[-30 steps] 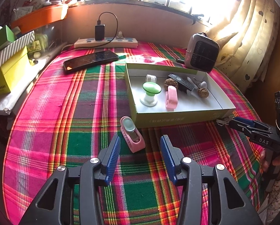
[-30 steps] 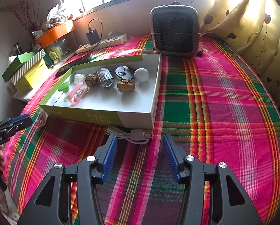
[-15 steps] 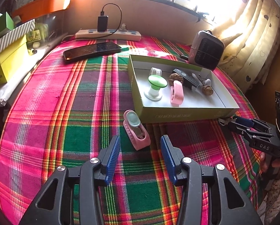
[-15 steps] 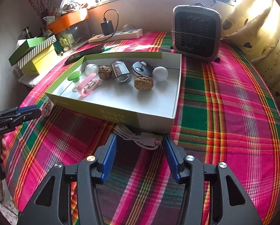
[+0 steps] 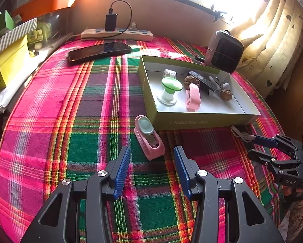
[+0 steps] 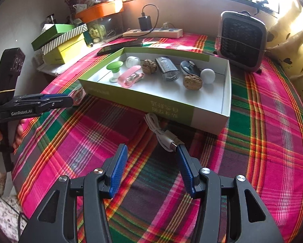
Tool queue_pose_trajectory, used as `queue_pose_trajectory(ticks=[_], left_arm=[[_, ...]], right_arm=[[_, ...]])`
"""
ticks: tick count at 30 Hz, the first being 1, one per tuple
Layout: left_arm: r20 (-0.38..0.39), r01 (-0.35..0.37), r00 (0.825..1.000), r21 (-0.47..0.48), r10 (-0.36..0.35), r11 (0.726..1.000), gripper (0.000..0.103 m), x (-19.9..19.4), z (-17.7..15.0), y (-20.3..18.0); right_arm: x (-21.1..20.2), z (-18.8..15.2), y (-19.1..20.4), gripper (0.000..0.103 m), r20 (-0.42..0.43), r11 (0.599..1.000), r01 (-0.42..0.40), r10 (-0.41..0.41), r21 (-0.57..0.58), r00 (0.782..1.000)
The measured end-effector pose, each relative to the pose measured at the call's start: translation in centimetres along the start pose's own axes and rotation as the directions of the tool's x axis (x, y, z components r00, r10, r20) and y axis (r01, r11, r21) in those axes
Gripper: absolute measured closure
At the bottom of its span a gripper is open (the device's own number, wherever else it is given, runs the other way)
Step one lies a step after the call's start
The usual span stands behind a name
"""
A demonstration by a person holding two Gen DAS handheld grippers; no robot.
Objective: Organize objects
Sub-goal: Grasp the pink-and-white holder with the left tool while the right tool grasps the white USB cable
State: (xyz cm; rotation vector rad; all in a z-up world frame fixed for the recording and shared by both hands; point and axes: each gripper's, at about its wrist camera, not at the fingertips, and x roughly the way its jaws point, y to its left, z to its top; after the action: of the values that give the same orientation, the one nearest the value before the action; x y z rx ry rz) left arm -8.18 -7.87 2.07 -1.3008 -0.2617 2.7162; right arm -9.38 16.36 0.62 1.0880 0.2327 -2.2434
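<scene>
Box taken as landmark: green-sided, white inside, open-topped, on plaid tabletop. Already inside: green-capped stand, pink clip, two walnuts, small grater, grey fob, white ball, small white jar. Two items left outside, both against the near wall of box. Pink holder with pale blue oval on top, lying just off the near-left corner of box, long axis angled away from it. White cable, loosely bundled, plug end toward camera, touching or nearly touching the near wall toward the right corner. Left tongs apart, empty, low over cloth, lined up short of the holder's near end, not yet straddling it. Right tongs apart, empty; cable plug lying just at the tip of right-side finger, rest of bundle ahead of the gap and off toward that side. Step judged: approach to pick-up, both sides, nothing yet grasped. Next move, left: advance until holder sits between the pads, close across its narrow ribbed sides, lift over box wall. Next move, right: shift toward the bundle so gap centres on it, not the plug alone; limp cable likely to trail or slip if caught by one loop.
</scene>
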Motion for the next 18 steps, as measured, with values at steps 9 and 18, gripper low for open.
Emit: queue_pose_trajectory(ticks=[9, 18], left_arm=[[-0.011, 0.002, 1.000, -0.006, -0.002, 1.000, 0.060, 0.4, 0.5, -0.1], [-0.032, -0.031, 0.999, 0.008, 0.031, 0.999, 0.060, 1.6, 0.9, -0.6]], right_arm=[[0.4, 0.6, -0.7, 0.052, -0.005, 0.996, 0.088, -0.088, 0.017, 0.996], [1.7, 1.1, 0.3, 0.052, -0.031, 0.994, 0.106, -0.107, -0.025, 0.994]])
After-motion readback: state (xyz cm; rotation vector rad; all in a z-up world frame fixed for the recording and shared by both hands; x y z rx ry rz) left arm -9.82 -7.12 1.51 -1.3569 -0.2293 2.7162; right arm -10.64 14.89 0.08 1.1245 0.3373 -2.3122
